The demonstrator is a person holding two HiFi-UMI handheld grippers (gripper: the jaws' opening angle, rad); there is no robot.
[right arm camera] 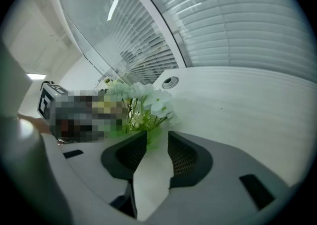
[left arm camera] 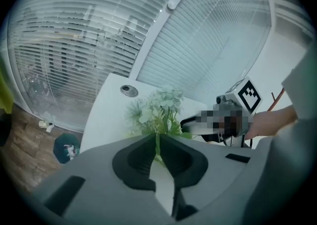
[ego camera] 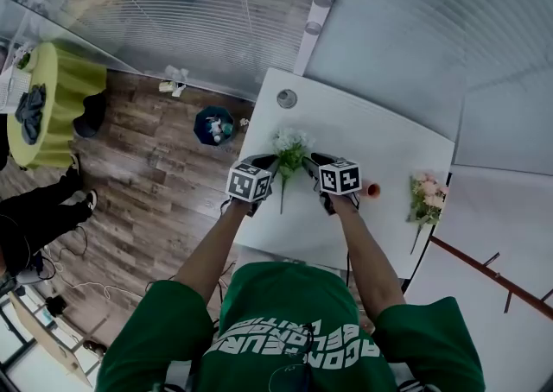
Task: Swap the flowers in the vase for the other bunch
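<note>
A bunch of white flowers with green leaves (ego camera: 289, 147) hangs over the middle of the white table (ego camera: 389, 140). My left gripper (ego camera: 275, 163) is shut on its thin green stem; in the left gripper view the stem (left arm camera: 158, 144) runs up between the closed jaws to the blooms (left arm camera: 161, 102). My right gripper (ego camera: 307, 161) is just right of the bunch, with its jaws apart in the right gripper view (right arm camera: 157, 137). A leaf lies at their tips and the pads press on nothing. A pink bunch (ego camera: 426, 196) lies on the table's right side. A small orange-red vessel (ego camera: 371, 189) stands between the two bunches.
A round metal grommet (ego camera: 287, 98) sits near the table's far corner. Slatted glass walls rise behind the table. On the wood floor to the left are a dark bin (ego camera: 213, 125), a round green table (ego camera: 52, 101) and a seated person's legs (ego camera: 43, 209).
</note>
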